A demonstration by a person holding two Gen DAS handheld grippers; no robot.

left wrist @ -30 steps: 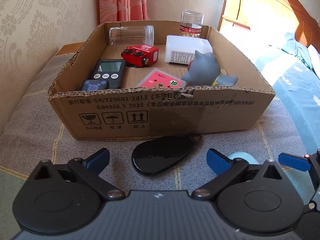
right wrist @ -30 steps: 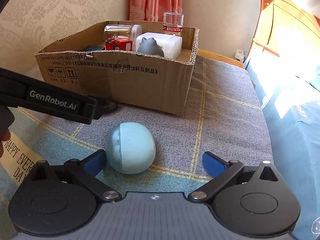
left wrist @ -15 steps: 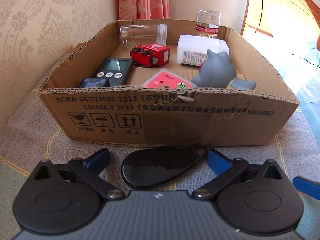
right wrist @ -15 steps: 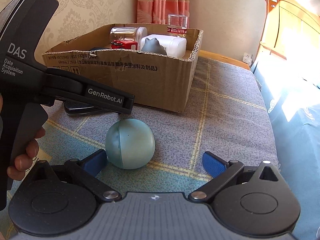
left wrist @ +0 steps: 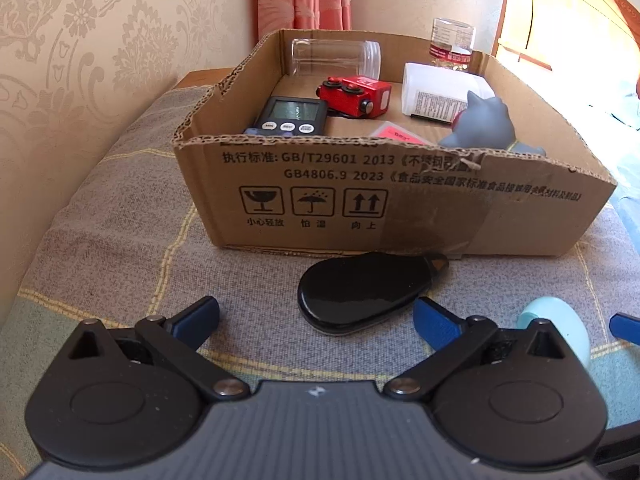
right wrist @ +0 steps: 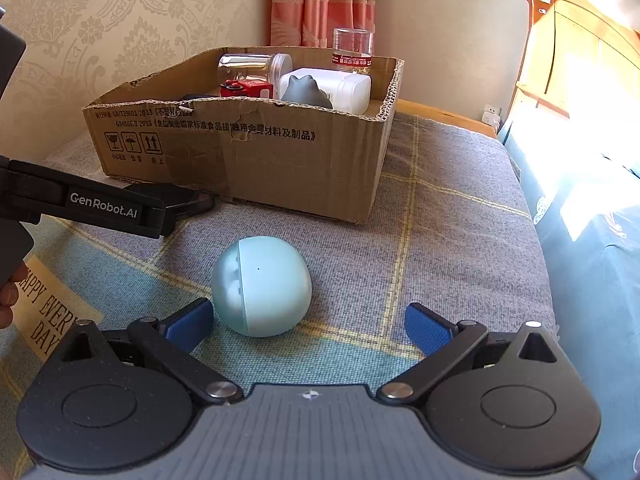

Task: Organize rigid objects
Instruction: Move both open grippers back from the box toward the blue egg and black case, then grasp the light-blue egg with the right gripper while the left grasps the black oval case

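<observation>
A glossy black teardrop-shaped object [left wrist: 360,290] lies on the blanket just in front of the cardboard box [left wrist: 400,200]. My left gripper [left wrist: 316,320] is open, low over the blanket, with the black object just ahead between its fingers, nearer the right one. A pale teal egg-shaped object [right wrist: 262,296] lies on the blanket; it also shows at the right in the left wrist view [left wrist: 560,324]. My right gripper [right wrist: 308,322] is open, with the egg just ahead, close to the left finger. The left gripper's body [right wrist: 80,196] crosses the right wrist view.
The box [right wrist: 240,148] holds a clear jar [left wrist: 334,58], a red toy [left wrist: 356,94], a black timer [left wrist: 290,114], a white bottle [left wrist: 436,94], a grey cat figure [left wrist: 484,124], a pink card and a water bottle. Wallpapered wall left, wooden headboard and blue bedding right.
The left gripper has shifted left and turned, so the black object now sits right of centre. The right gripper has stayed near the egg; the left gripper's body has dropped lower in its view.
</observation>
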